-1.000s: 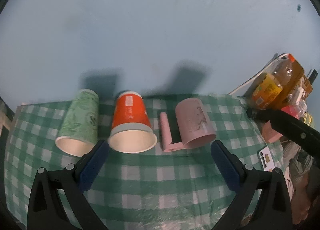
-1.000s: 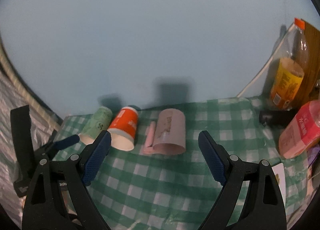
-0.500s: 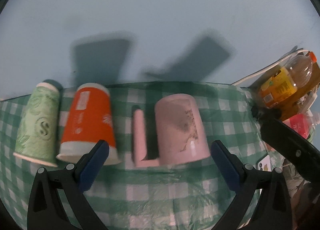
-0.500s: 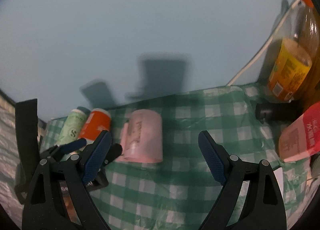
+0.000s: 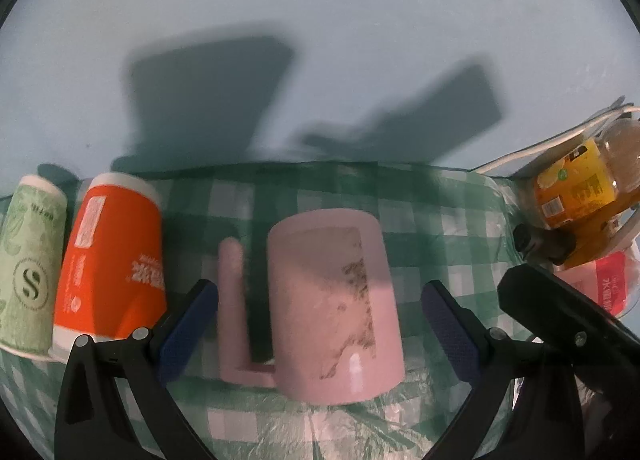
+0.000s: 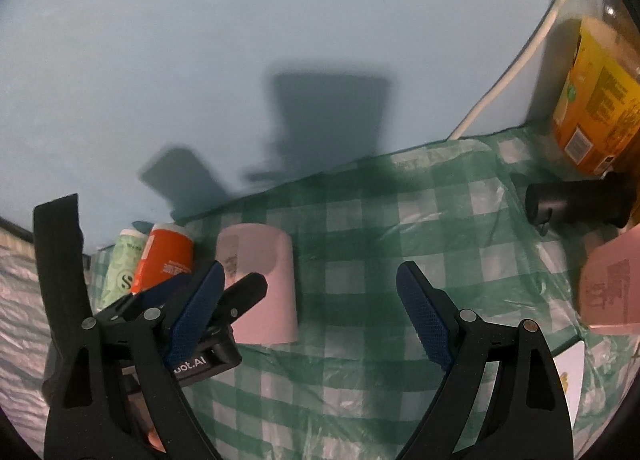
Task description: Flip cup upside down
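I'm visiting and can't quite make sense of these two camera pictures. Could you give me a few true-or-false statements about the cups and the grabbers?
1. The pink mug lies on its side on the checked tablecloth. True.
2. The left gripper is clamped on the mug. False: its fingers stand open on either side of it.
3. The orange cup lies between the green cup and the mug. True.
4. The right gripper holds the orange cup. False: it is open and empty.
5. The mug's handle points toward the bottle. False: it points toward the orange cup.

The green cup [image 5: 28,268] is cut by the left edge. The pink mug [image 6: 260,284] is partly hidden behind the left gripper [image 6: 208,300]. The bottle [image 6: 596,99] runs off right.
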Demonstrator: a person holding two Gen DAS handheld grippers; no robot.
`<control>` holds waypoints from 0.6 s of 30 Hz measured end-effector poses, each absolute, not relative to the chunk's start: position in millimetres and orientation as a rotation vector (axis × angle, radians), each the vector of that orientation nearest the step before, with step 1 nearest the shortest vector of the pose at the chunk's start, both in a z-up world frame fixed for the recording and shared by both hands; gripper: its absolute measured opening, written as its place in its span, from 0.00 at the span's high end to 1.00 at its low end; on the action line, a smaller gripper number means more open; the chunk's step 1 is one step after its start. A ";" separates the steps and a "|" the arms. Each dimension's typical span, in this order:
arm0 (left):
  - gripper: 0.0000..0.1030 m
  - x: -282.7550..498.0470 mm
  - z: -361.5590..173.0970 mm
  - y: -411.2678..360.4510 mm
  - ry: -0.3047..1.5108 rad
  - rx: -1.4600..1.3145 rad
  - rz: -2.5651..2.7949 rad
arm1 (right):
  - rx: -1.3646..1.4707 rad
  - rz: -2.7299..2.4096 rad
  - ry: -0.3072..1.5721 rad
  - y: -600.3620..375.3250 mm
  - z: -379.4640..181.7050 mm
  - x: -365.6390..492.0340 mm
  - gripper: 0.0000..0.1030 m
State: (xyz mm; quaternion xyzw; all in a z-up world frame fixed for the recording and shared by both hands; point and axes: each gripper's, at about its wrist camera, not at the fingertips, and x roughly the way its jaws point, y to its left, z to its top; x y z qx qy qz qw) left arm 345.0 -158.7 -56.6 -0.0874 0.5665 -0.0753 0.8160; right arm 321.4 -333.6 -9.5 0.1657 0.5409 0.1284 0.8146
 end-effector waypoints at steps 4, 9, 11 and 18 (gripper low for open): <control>0.02 346.8 -59.8 -167.0 1.217 -0.191 -0.163 | 0.373 0.277 1.162 -338.5 -13.8 327.4 0.15; 0.02 343.2 -56.8 -176.2 1.195 -0.141 -0.171 | 0.390 0.264 1.174 -345.9 -18.8 332.6 0.15; 0.08 346.5 -61.3 -180.7 1.215 -0.127 -0.165 | 0.388 0.263 1.178 -345.7 -21.2 332.6 0.15; 0.22 354.0 -79.9 -180.9 1.267 -0.134 -0.142 | 0.411 0.257 1.183 -347.4 -28.8 331.7 0.15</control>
